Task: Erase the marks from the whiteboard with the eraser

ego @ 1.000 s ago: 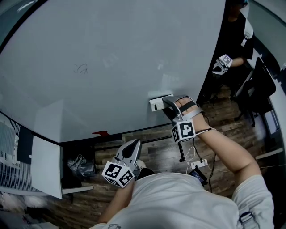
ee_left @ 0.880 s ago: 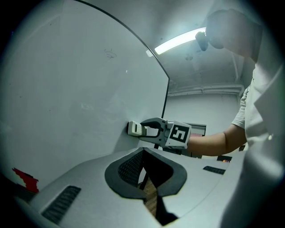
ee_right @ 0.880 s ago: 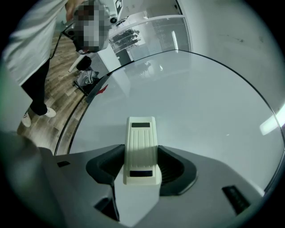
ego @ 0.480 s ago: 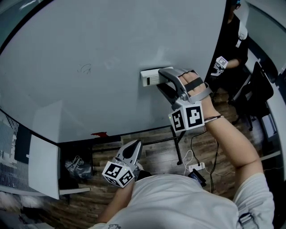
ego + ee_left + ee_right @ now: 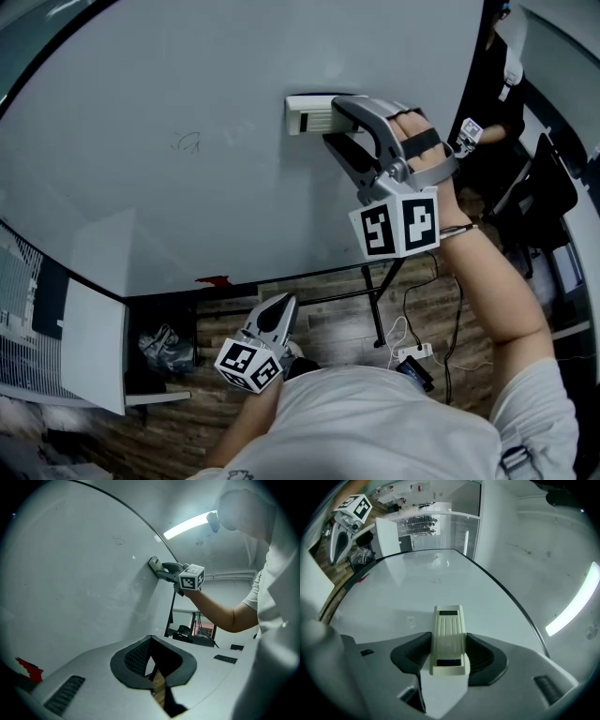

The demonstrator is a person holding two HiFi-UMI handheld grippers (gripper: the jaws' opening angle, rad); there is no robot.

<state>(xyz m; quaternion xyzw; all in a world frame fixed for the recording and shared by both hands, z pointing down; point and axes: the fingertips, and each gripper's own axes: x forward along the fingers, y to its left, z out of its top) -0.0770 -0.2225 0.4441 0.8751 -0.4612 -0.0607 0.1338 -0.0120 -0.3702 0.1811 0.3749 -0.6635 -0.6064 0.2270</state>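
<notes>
The whiteboard (image 5: 187, 75) fills most of the head view. A small faint scribble (image 5: 190, 142) sits left of centre on it. My right gripper (image 5: 326, 120) is shut on the white eraser (image 5: 306, 114) and holds it flat against the board, to the right of the scribble and slightly above it. In the right gripper view the eraser (image 5: 449, 637) lies between the pads, with the scribble (image 5: 436, 580) ahead. My left gripper (image 5: 274, 315) hangs below the board's lower edge, shut on nothing. The left gripper view shows the eraser (image 5: 153, 564) and the scribble (image 5: 118, 539).
A red scrap (image 5: 210, 279) sticks at the board's bottom edge. A white panel (image 5: 94, 347) and a black bag (image 5: 167, 349) stand at lower left. Another person (image 5: 497, 75) holding a gripper, and a dark chair (image 5: 544, 178), are at the right. A power strip (image 5: 412, 352) lies on the wooden floor.
My right gripper has carried the eraser up the board and a little left, nearer the scribble's height. The left gripper has stayed put.
</notes>
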